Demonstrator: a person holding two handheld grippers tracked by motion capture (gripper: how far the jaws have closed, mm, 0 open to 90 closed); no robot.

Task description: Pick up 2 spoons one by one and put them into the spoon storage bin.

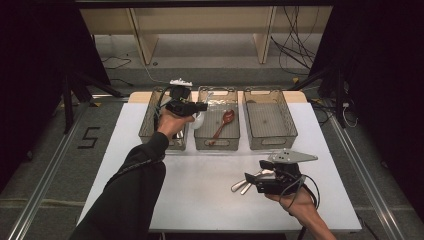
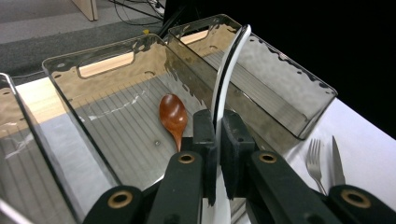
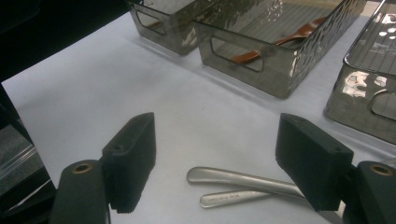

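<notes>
My left gripper (image 1: 202, 107) is shut on a thin white spoon (image 1: 198, 120), which hangs above the wall between the left bin (image 1: 149, 122) and the middle bin (image 1: 216, 145). In the left gripper view the white spoon (image 2: 225, 81) stands edge-on between the pads of the left gripper (image 2: 218, 156). A brown wooden spoon (image 1: 223, 123) (image 2: 173, 114) lies in the middle bin (image 2: 107, 53). My right gripper (image 1: 251, 181) (image 3: 219, 161) rests open low over the table, with the handles of a metal fork and knife (image 3: 243, 181) (image 1: 239, 186) lying between its jaws, untouched.
A third smoky bin (image 1: 272, 141) (image 2: 299, 79) stands at the right of the row. The fork (image 2: 315, 158) and the knife (image 2: 337, 161) lie on the white table (image 1: 200, 185). Wooden shelving and cables are behind the table.
</notes>
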